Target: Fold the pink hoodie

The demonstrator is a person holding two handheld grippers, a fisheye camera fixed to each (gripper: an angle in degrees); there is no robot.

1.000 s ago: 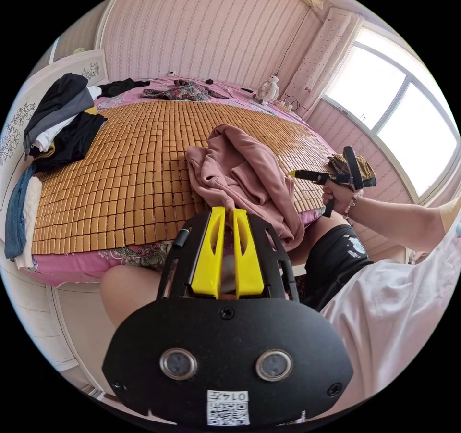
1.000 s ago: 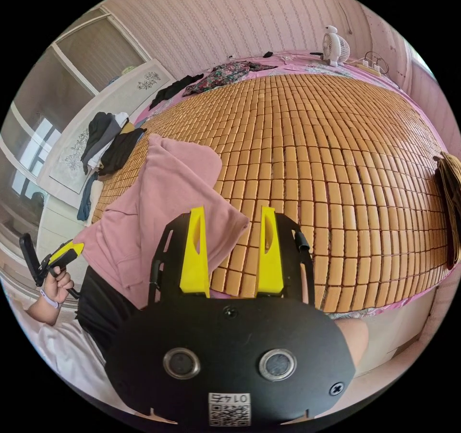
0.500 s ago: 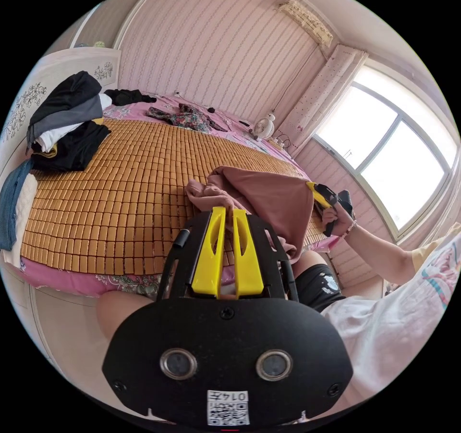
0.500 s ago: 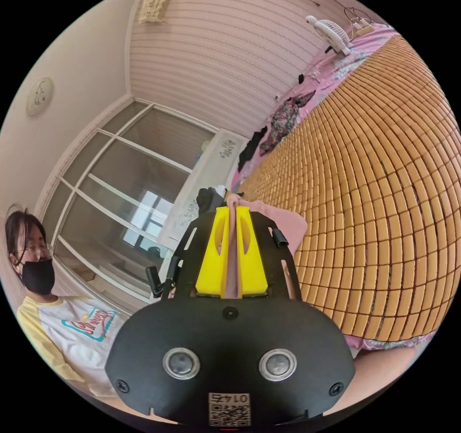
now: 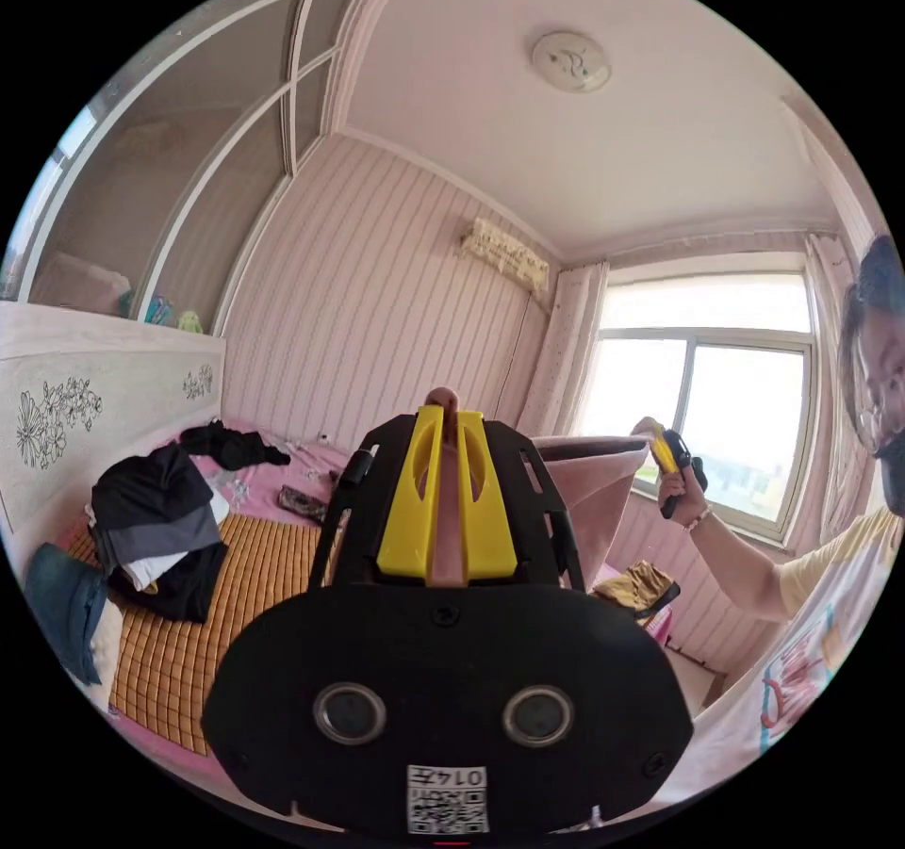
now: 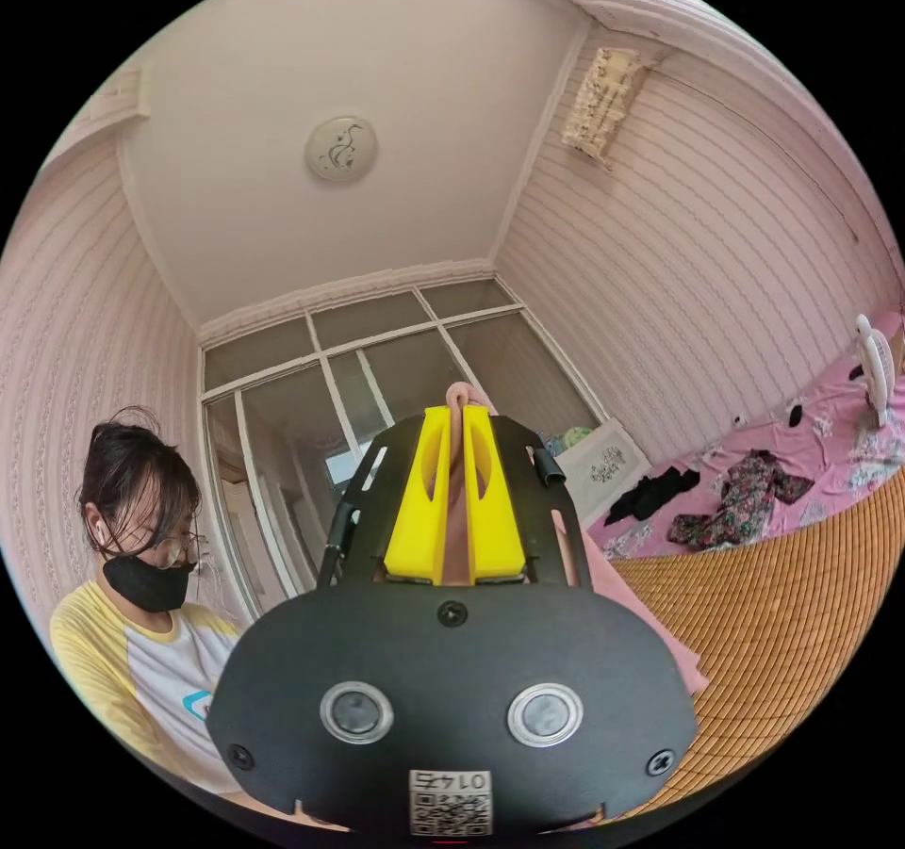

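Pink hoodie (image 5: pixel 594 491) hangs lifted above the bed's bamboo mat (image 5: pixel 236 576), stretched between both tongs: the left tongs (image 5: pixel 450 416) pinch one edge, the right tongs (image 6: pixel 459 416) pinch another, each pair pressed tight on cloth.

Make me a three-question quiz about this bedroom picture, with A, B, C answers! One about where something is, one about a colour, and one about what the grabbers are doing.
1. Where is the pile of dark clothes?
A. On the bed mat
B. On the windowsill
C. On the person's lap

2. What colour are the jaws?
A. Blue
B. Yellow
C. Green

3. What are the two grippers doing?
A. Both wide open
B. Both clamped on the hoodie
C. Both lying on the bed

Answers:
1 A: the pile of dark clothes lies on the bed mat.
2 B: both pairs are bright yellow.
3 B: the left gripper and right gripper each pinch pink hoodie cloth, lifted up.
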